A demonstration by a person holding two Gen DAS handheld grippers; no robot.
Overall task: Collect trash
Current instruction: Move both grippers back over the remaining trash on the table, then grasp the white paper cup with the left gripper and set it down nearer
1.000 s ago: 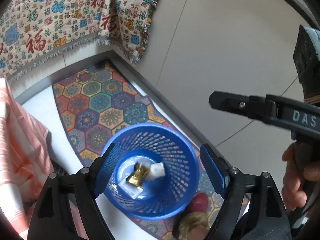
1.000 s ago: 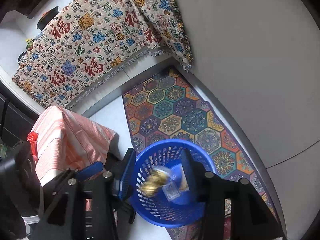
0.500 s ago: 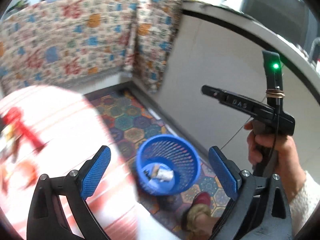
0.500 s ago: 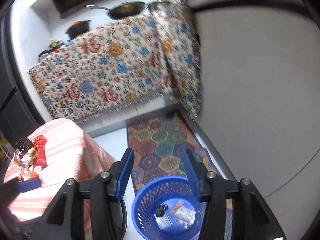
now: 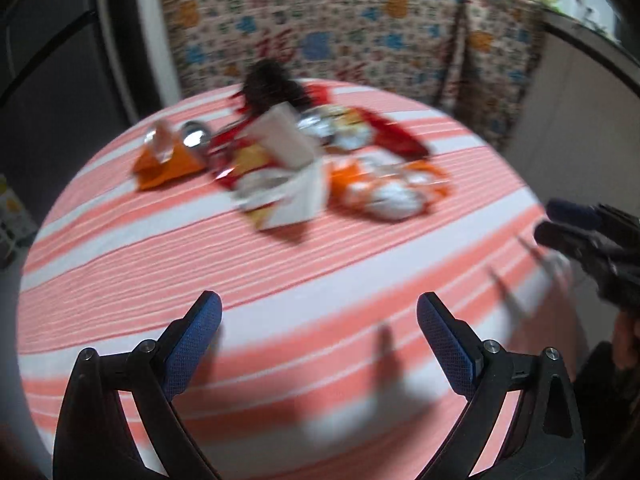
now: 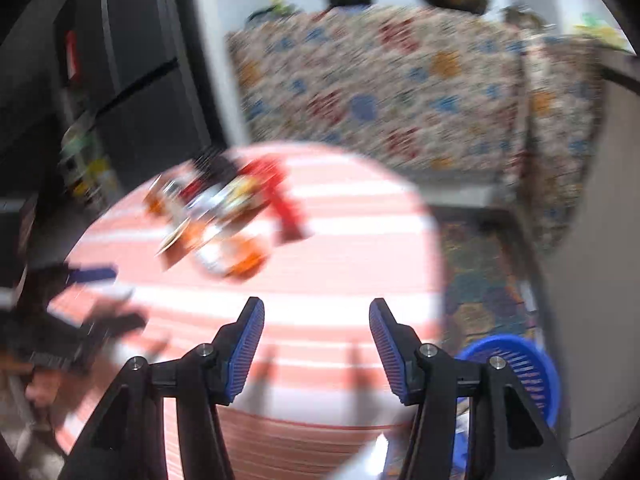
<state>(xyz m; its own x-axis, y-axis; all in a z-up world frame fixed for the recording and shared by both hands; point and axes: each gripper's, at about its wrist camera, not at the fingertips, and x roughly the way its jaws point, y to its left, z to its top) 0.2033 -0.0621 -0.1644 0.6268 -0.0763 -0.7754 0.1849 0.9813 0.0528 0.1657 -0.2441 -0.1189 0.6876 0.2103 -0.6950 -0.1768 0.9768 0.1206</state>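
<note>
Left tool [image 5: 318, 320] is standing wide with nothing between its pads; right tool [image 6: 316, 330] is about half open, also empty, its jaws having just been opening further. We are hovering both over the near, bare part of the striped worktop [image 5: 160, 272], between trips, lining up the next pick.

Trash pile [image 5: 288, 160] is lying ahead of the left tool, well apart from its tips: orange wrapper [image 5: 164, 162] ahead-left, white carton [image 5: 286, 142] roughly dead ahead, silver-orange packet [image 5: 390, 192] ahead-right. From the right tool the same pile is sitting ahead-left. Frames are blurred, so we are not sorting pieces finer than that.

Blue basket [image 6: 516, 372] is sitting on the floor low to the right of the right tool.

Next, by our reckoning: we are needing to reach forward, drop the tips to cloth level, straddle one outer piece, close. Silver-orange packet is looking like the nearest candidate for the left tool.
</note>
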